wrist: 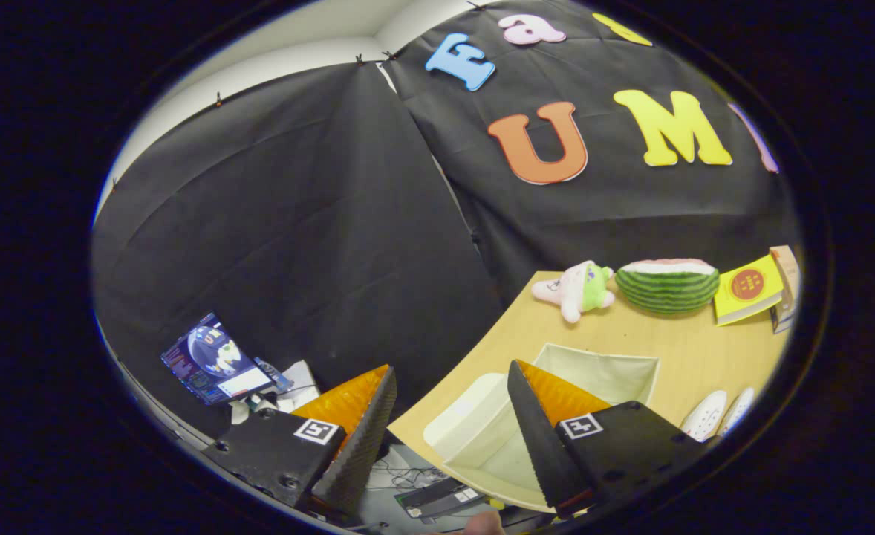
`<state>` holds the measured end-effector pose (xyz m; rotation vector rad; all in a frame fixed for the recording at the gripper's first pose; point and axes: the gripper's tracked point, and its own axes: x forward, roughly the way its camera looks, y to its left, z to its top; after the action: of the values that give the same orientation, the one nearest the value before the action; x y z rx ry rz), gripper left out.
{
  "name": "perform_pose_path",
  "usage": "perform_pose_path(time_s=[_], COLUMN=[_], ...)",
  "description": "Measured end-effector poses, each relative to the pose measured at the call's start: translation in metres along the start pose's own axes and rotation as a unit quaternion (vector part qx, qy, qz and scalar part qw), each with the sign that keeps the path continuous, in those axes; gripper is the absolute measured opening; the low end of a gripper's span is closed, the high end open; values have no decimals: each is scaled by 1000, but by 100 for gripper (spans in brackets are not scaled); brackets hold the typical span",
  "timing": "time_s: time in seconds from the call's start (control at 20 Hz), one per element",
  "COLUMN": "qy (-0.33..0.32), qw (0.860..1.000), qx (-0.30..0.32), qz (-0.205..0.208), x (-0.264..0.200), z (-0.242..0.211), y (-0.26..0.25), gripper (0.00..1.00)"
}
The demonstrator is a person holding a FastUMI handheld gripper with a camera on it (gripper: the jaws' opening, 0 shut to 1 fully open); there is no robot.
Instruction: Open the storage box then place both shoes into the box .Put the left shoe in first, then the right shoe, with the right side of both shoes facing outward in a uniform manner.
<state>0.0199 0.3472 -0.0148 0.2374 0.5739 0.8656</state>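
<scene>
A cream storage box [616,371] stands on the wooden table [705,349] with its top open and its lid [467,427] hanging down the side near the table's edge. Two white shoes [716,414] lie on the table beside the box, to the right of my right finger. My gripper [452,379] hovers open above the table's edge and the box, tilted, with nothing between its fingers. The right finger [538,416] overlaps the box; the left finger [367,416] hangs beyond the table's edge.
Along the table's far side lie a pink and green plush toy [579,288], a watermelon-shaped plush [668,284], a yellow book [748,288] and a small carton [785,286]. Off the table, below left, stand a lit screen [215,360] and cables [408,475].
</scene>
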Motion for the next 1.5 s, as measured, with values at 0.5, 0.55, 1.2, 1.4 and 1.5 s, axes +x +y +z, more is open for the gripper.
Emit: perform_pose_path(time_s=[0.5,0.55,1.2,1.4,1.5], qy=[-70,-68,34,113,153], qw=[974,972,957,948,942], qx=[-96,-96,-14,-2,18], qz=[-192,-205,-289,-299,-297], x=[-88,-96,-154,-146,-141], z=[8,4,-87,-134,-160], y=[-131,-144,-262,-297,-313], gripper=[100,100,100,100,100])
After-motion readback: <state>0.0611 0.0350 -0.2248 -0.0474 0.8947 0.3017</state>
